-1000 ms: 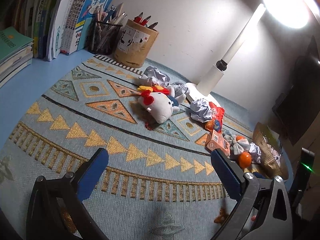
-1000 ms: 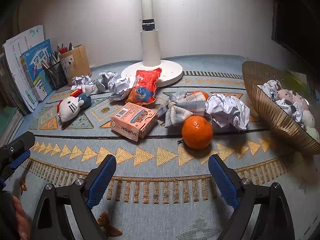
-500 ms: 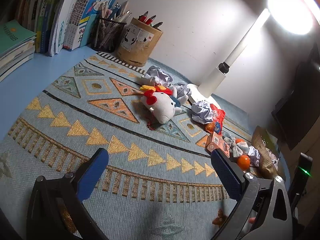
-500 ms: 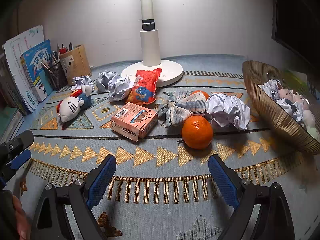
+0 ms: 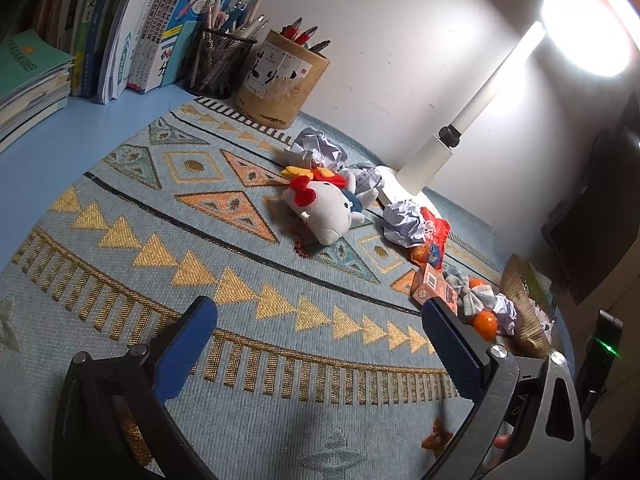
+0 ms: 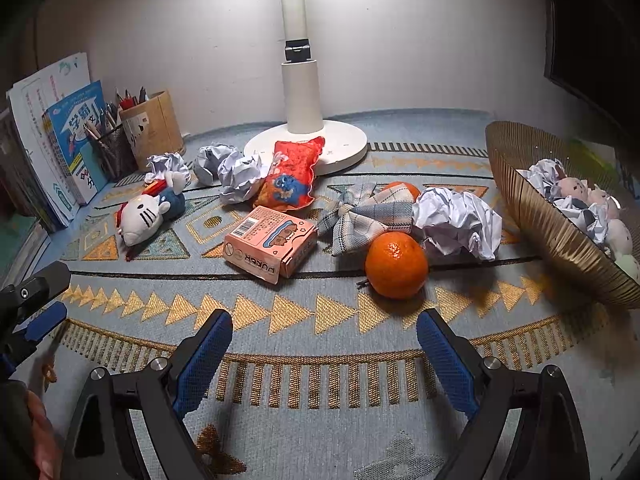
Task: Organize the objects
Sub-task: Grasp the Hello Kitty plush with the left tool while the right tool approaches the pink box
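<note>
Loose objects lie in a row on the patterned mat point(image 6: 320, 360). An orange point(image 6: 396, 265) sits just beyond my right gripper point(image 6: 325, 330), which stands open and holds nothing. Behind it are a crumpled paper ball point(image 6: 458, 221), a plaid cloth bundle point(image 6: 366, 220), a pink card box point(image 6: 269, 243), a red snack bag point(image 6: 292, 178) and a white cat plush point(image 6: 145, 216). The gold ribbed bowl point(image 6: 552, 220) at the right holds paper balls and small plush toys. My left gripper point(image 5: 320, 312) is open over bare mat, well short of the cat plush point(image 5: 326, 210).
A white lamp base point(image 6: 306, 142) stands at the back centre. Two pen holders point(image 5: 280, 76) and upright books point(image 5: 160, 20) line the back left. More paper balls point(image 6: 236, 170) lie near the lamp. A dark monitor point(image 5: 592, 232) is at the far right.
The left wrist view has tilted slightly, the scene rolling a little; the objects stay put. The right gripper has not moved.
</note>
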Action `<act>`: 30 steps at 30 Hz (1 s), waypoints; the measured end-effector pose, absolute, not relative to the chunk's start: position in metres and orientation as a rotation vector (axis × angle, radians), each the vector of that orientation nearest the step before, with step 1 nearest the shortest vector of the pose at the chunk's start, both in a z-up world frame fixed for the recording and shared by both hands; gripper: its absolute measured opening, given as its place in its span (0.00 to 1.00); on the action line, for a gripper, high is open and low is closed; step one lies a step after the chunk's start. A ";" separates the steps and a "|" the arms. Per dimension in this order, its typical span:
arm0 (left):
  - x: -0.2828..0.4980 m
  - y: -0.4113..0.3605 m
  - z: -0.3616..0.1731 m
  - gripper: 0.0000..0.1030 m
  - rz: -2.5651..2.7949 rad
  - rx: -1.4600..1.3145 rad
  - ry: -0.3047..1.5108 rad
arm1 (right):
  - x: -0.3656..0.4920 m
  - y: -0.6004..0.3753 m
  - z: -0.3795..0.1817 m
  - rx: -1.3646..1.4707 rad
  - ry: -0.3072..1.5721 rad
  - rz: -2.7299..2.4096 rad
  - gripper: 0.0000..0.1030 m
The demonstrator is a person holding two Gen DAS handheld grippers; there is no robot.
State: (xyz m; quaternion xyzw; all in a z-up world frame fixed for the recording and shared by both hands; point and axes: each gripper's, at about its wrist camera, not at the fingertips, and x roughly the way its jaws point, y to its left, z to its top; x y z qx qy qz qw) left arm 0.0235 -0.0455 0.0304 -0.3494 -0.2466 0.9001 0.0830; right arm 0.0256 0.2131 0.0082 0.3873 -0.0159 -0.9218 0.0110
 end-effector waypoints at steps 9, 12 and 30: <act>0.017 -0.046 0.026 0.99 2.609 -1.115 -0.761 | 0.026 0.217 0.008 1.197 -0.099 -2.854 0.90; 0.005 -0.048 0.027 0.99 2.576 -1.201 -0.724 | 0.021 0.216 0.006 1.226 -0.116 -2.785 0.90; -0.115 0.002 0.029 0.57 2.635 -1.227 -0.107 | -0.061 0.187 -0.008 1.248 0.085 -2.489 0.83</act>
